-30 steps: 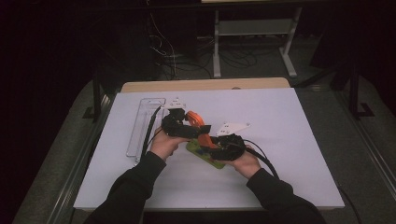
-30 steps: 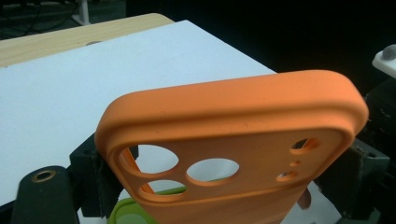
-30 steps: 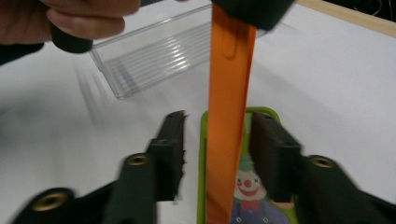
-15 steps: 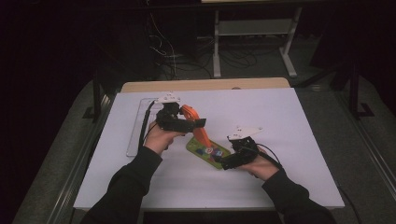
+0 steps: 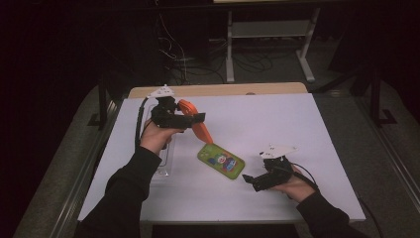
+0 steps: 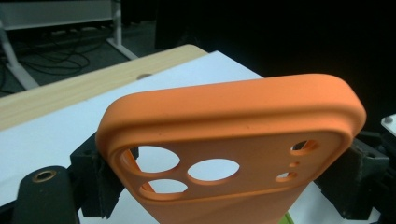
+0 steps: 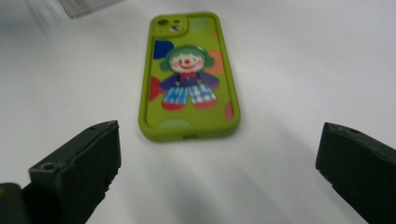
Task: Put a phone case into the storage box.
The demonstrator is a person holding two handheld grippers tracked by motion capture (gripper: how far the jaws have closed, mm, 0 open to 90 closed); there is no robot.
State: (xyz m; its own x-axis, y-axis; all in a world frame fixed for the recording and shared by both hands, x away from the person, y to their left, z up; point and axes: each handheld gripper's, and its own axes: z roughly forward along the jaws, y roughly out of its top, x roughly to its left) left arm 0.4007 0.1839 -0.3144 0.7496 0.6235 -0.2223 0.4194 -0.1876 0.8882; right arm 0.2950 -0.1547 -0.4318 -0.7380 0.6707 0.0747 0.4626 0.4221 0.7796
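An orange phone case (image 5: 200, 130) hangs above the white table (image 5: 297, 129), and my left gripper (image 5: 193, 119) is shut on its upper end. In the left gripper view the orange case (image 6: 233, 140), with its camera holes, is clamped between both pads (image 6: 95, 179). A green phone case (image 5: 221, 161) with a clown picture lies flat on the table. My right gripper (image 5: 252, 181) is to its right, pointing at it. In the right gripper view the jaws of my right gripper (image 7: 219, 168) have just been opening and stand wide apart with nothing between them, short of the green case (image 7: 189, 77).
A clear plastic tray (image 5: 166, 166) lies on the table under my left forearm. A wooden strip (image 5: 237, 89) runs along the table's far edge. Beyond it are cables and a metal stand (image 5: 267, 29) on the dark floor.
The hands have drawn apart. My left gripper carried the orange case up and toward the far left. My right gripper opened, left the green case on the table and pulled back right.
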